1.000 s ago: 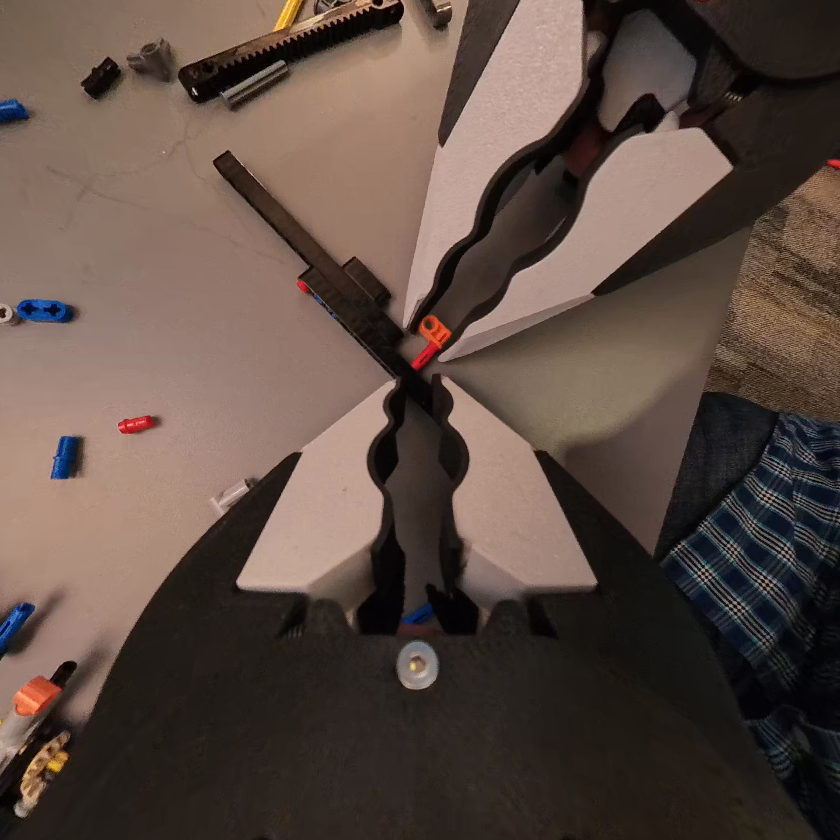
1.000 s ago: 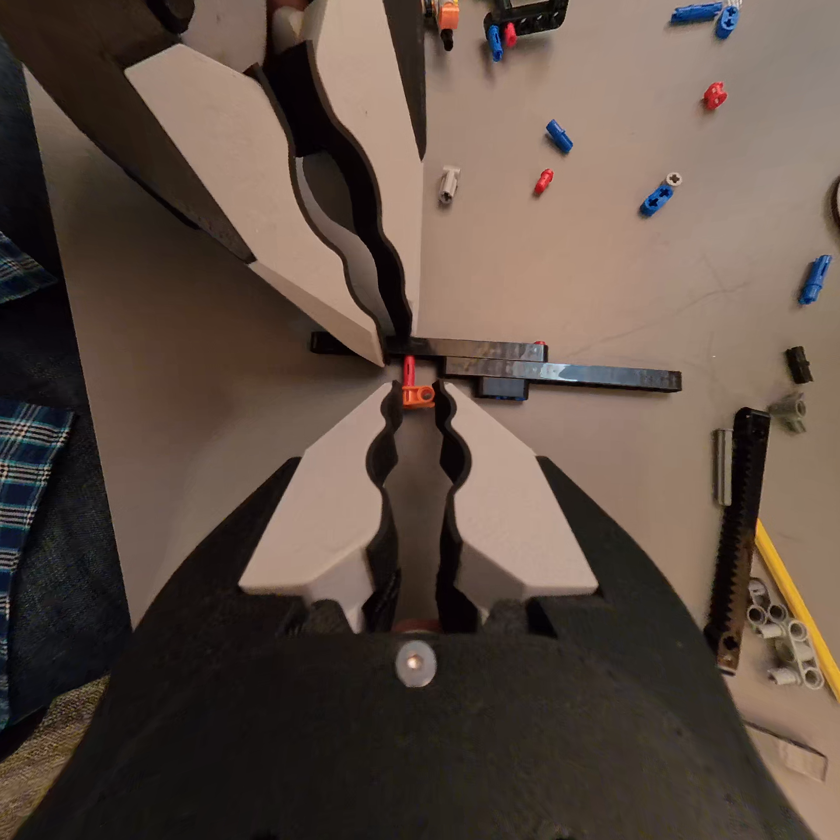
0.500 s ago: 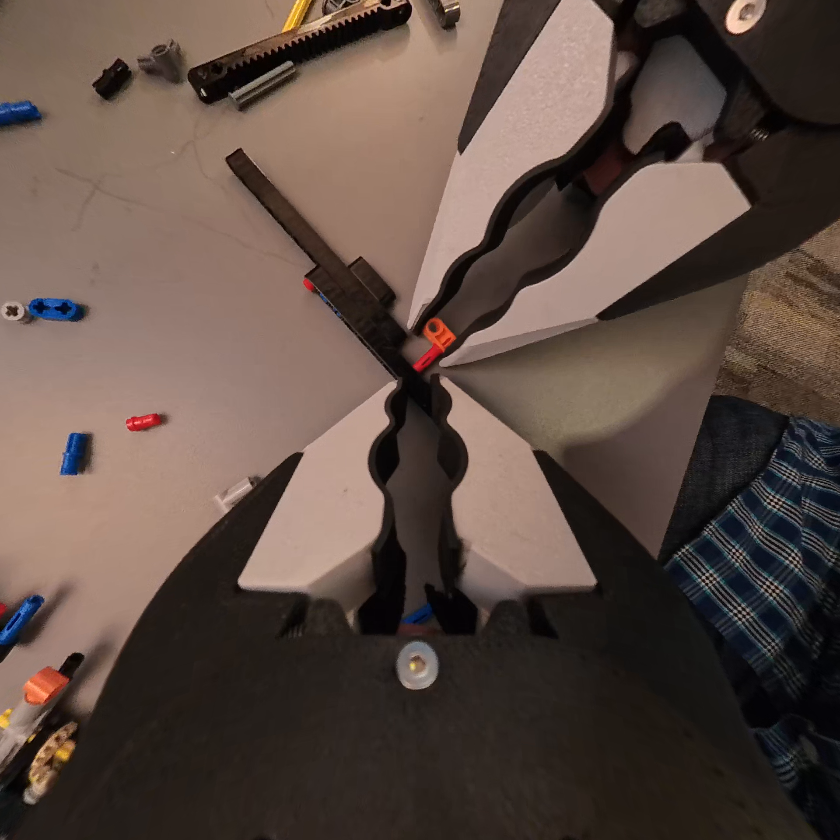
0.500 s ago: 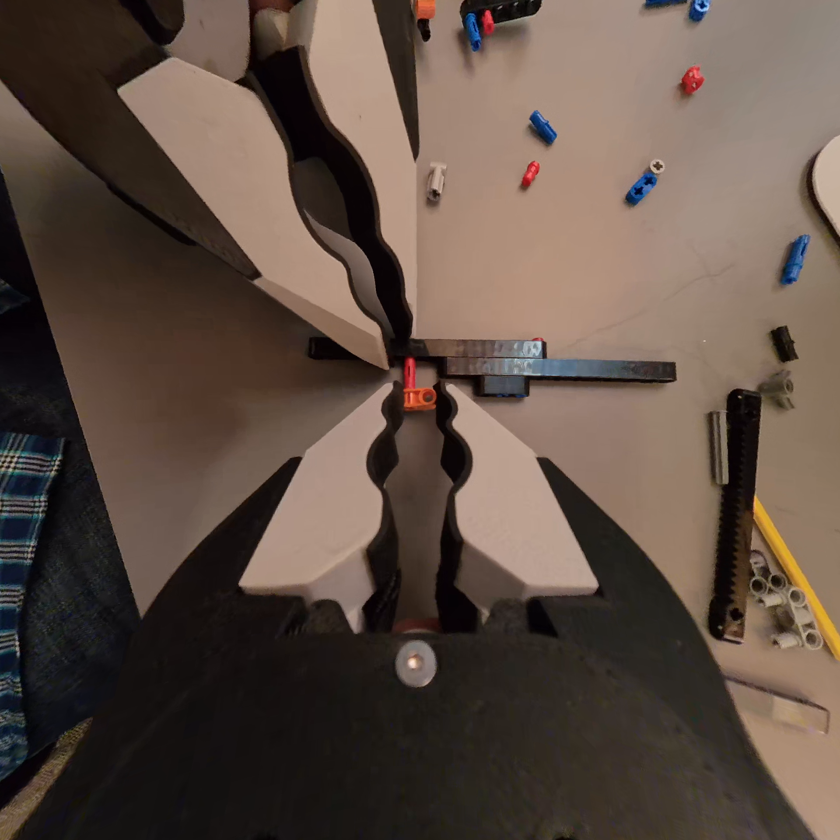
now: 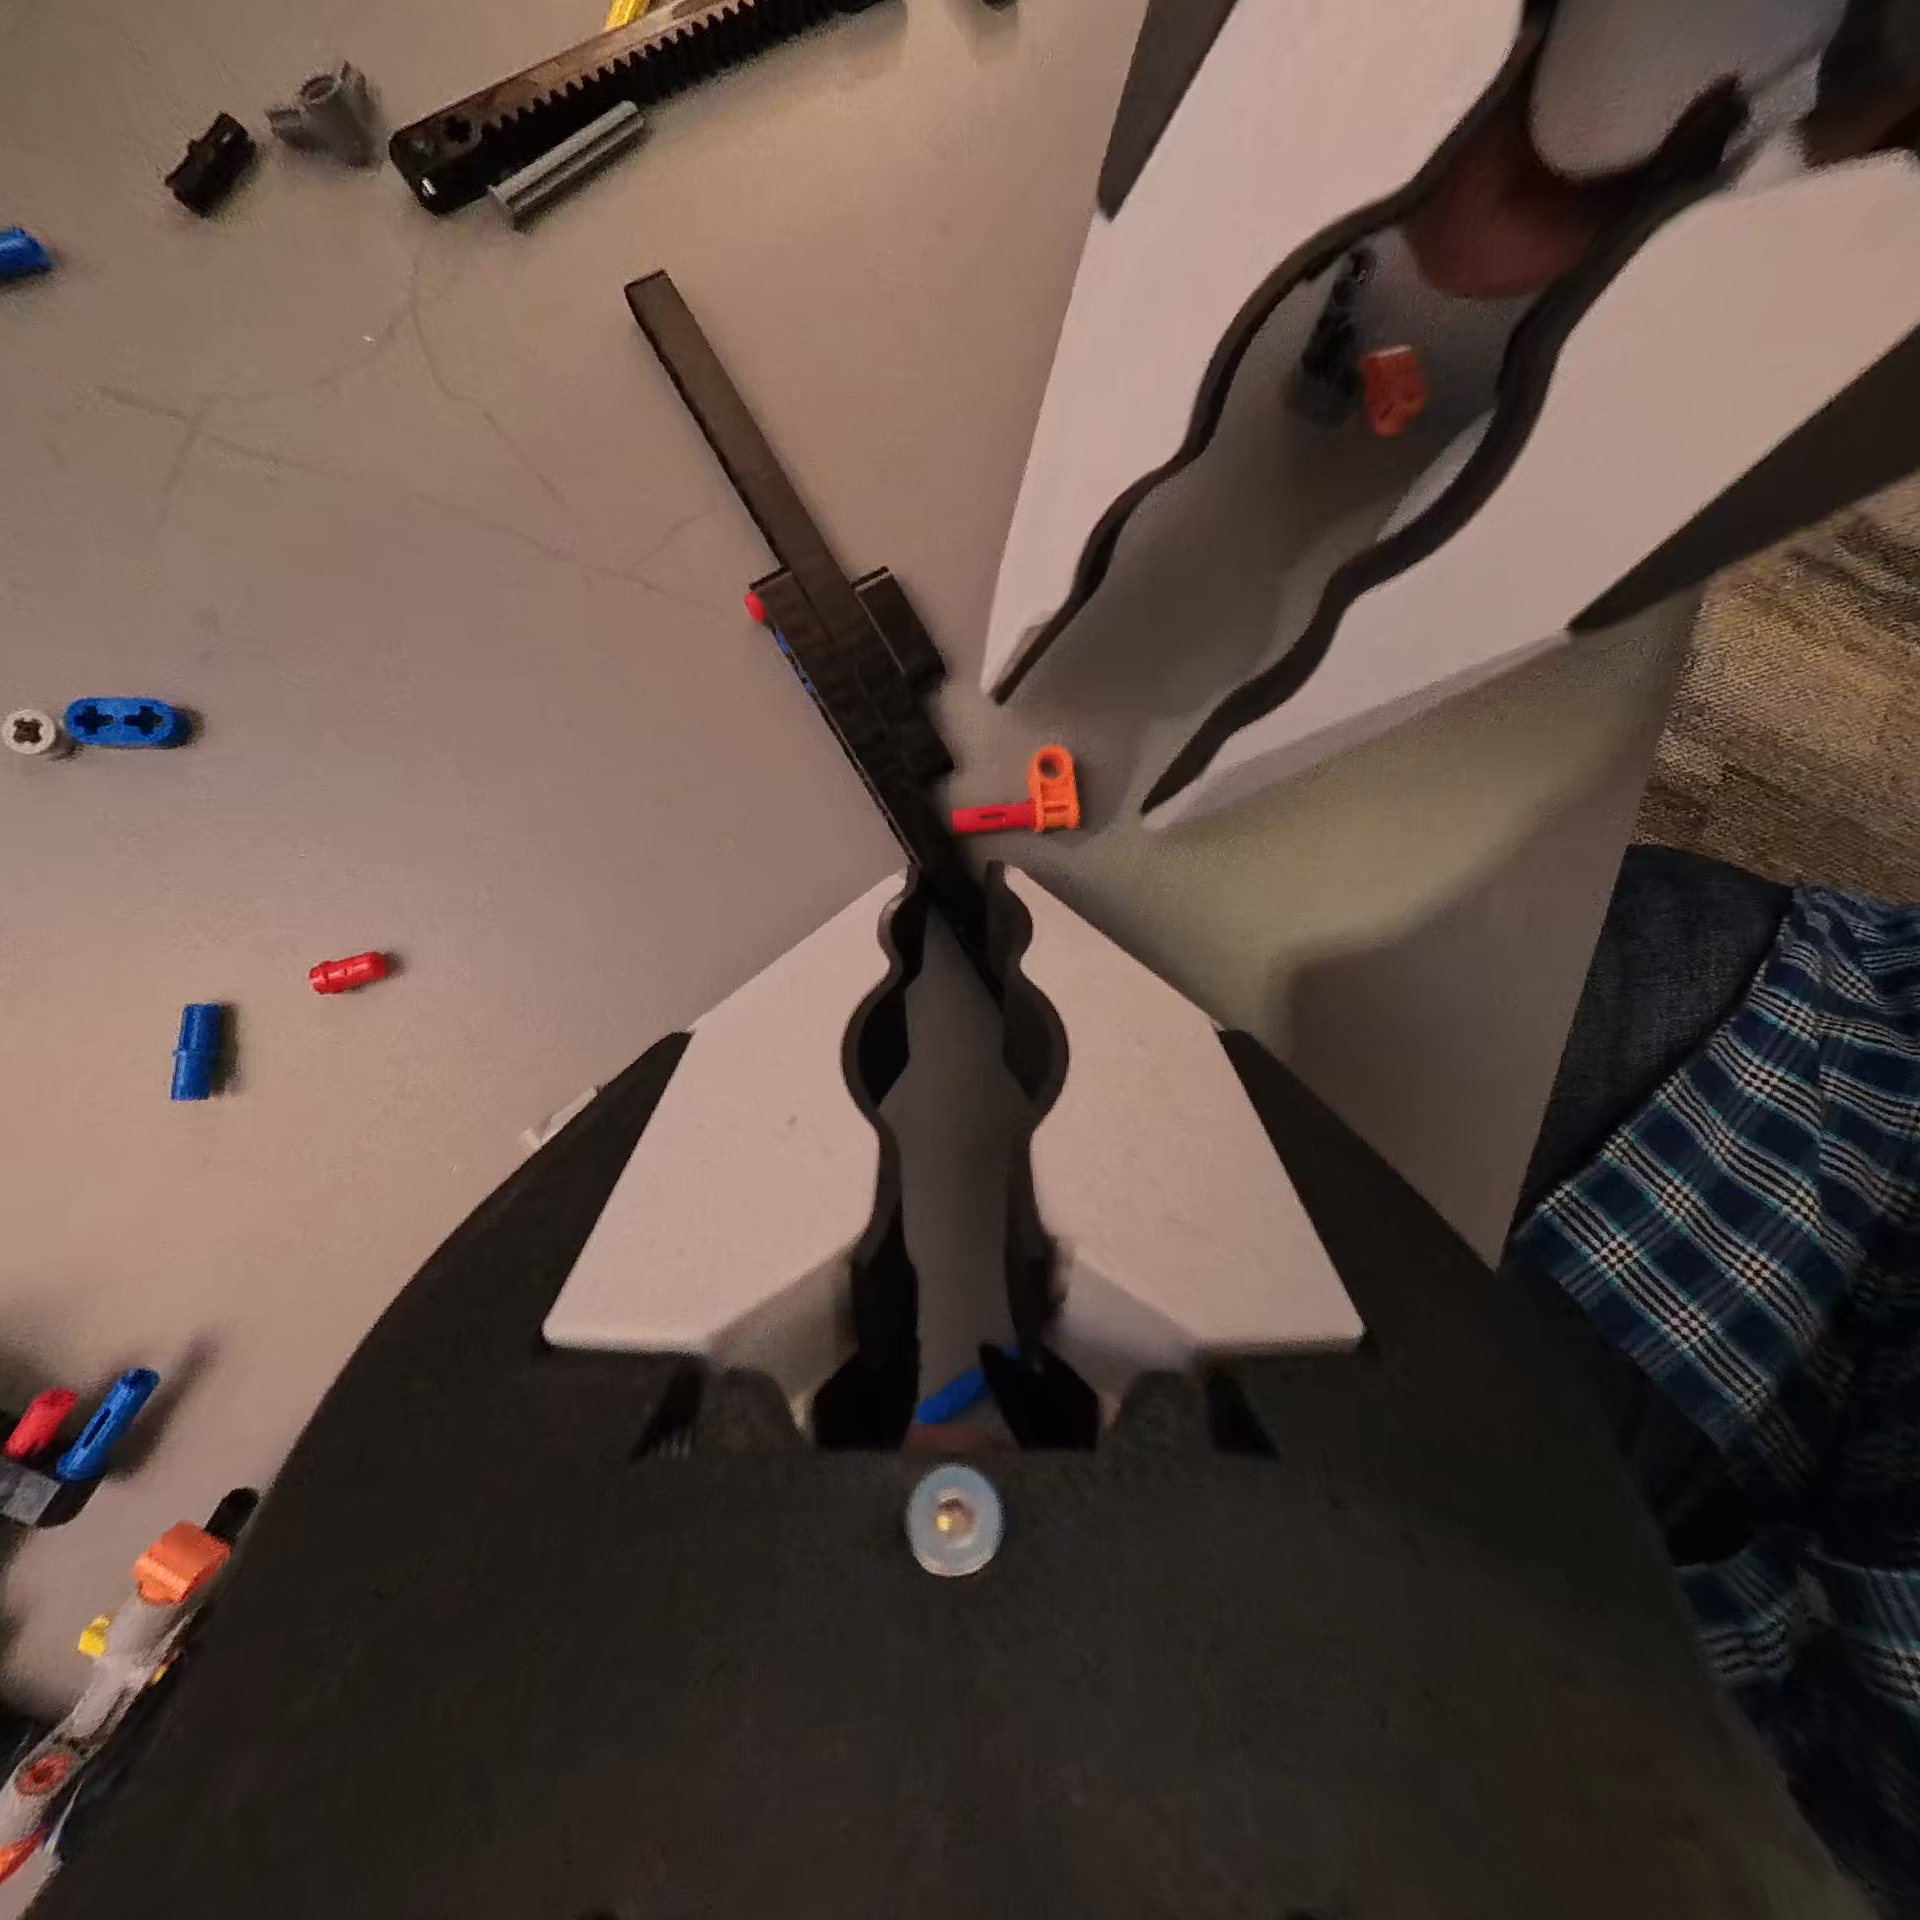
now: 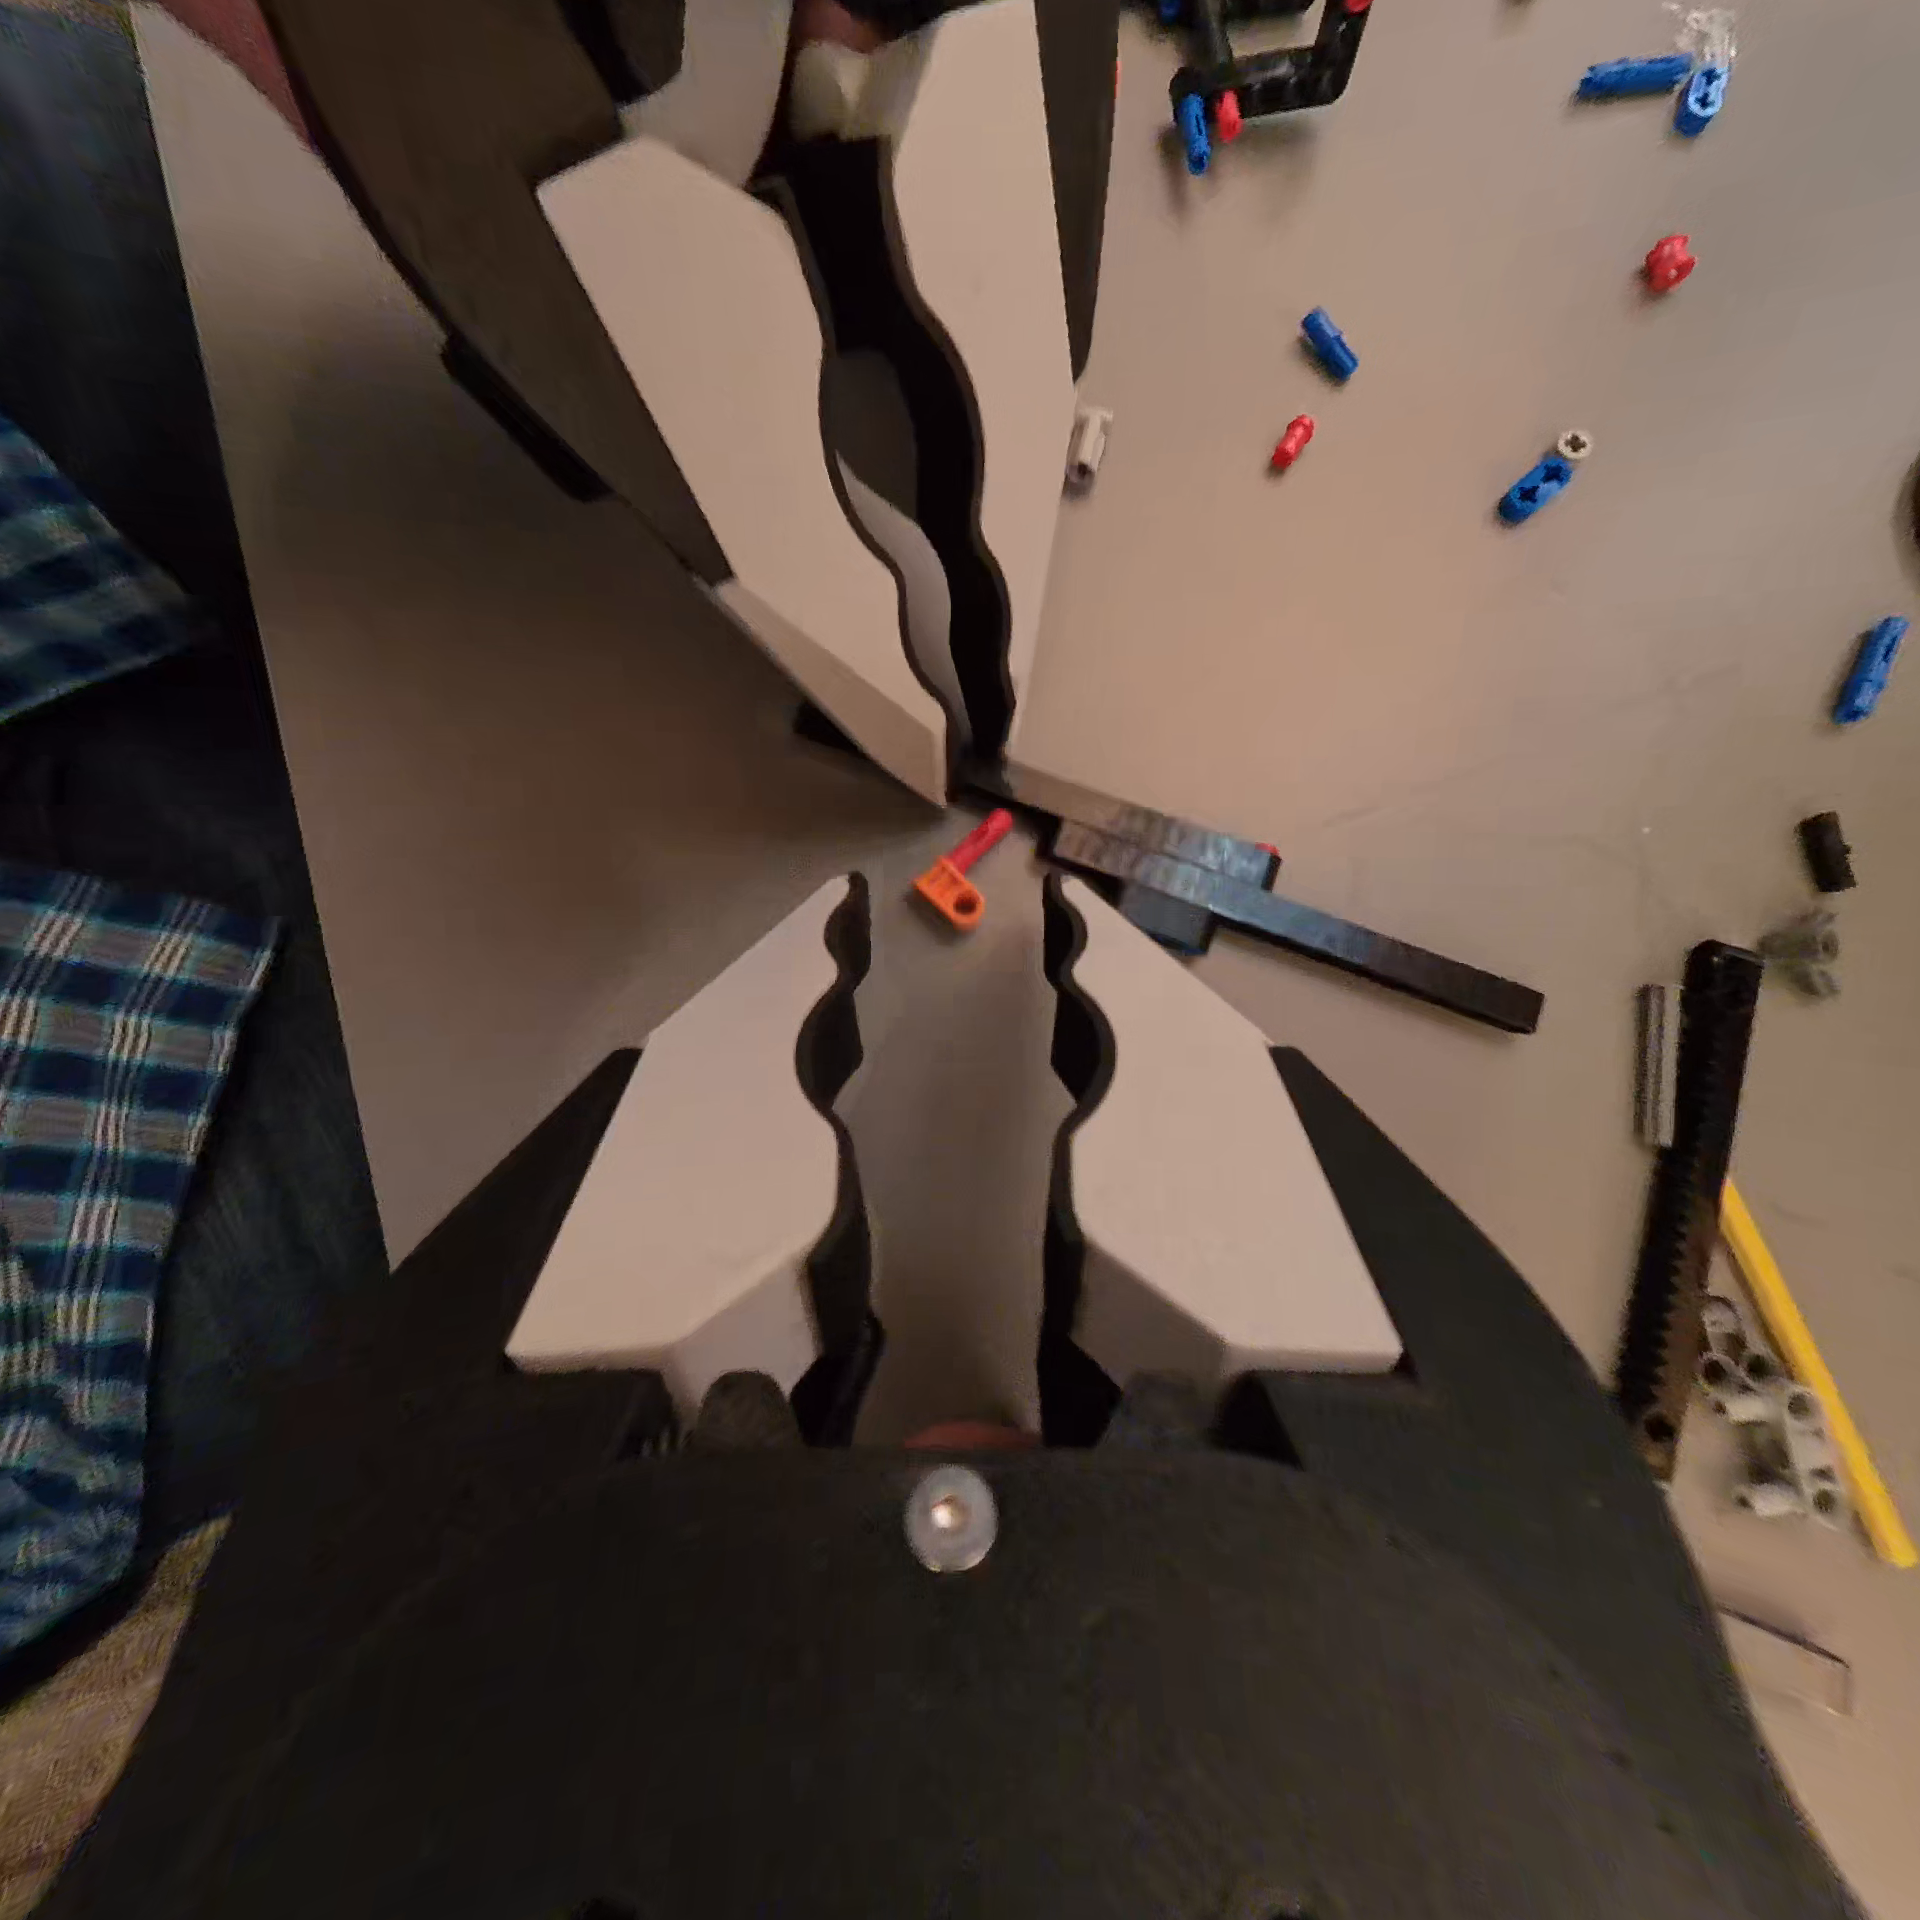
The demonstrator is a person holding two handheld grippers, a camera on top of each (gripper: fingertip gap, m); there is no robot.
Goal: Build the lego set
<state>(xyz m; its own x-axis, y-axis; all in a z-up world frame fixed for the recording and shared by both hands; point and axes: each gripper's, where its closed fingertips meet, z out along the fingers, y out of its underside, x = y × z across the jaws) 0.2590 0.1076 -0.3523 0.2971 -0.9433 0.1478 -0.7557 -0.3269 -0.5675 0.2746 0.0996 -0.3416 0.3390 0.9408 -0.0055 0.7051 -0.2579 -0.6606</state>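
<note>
My left gripper [image 5: 951, 894] is shut on the near end of a long black beam assembly [image 5: 821, 623] that lies on the grey table; it also shows in the right wrist view [image 6: 1299, 925]. The left gripper [image 6: 971, 769] shows there too, clamped on the beam's end. My right gripper [image 6: 954, 883] is open. A small orange connector [image 6: 951, 896] with a red pin [image 6: 982, 840] lies loose between its spread fingertips, touching neither pad. The pin's end points at the beam's side; I cannot tell whether it sits in a hole. The left wrist view shows the connector [image 5: 1051, 790] just ahead of the open right gripper [image 5: 1075, 748].
A black toothed rack [image 6: 1683, 1195], a yellow axle [image 6: 1808, 1382] and grey connectors [image 6: 1766, 1434] lie at the right. Blue pins [image 6: 1328, 343] and red pins [image 6: 1291, 442] are scattered on the table. The table edge, carpet and a person's plaid sleeve [image 6: 94, 1091] are at the left. Both grippers' tips are close together, under 4 cm apart. Between my right fingertips and the yellow axle [image 6: 1808, 1382] there is roughly 15 cm.
My right gripper has opened and drawn back, letting go of the orange connector with the red pin, which now lies tilted by the beam. My left gripper keeps its hold.
</note>
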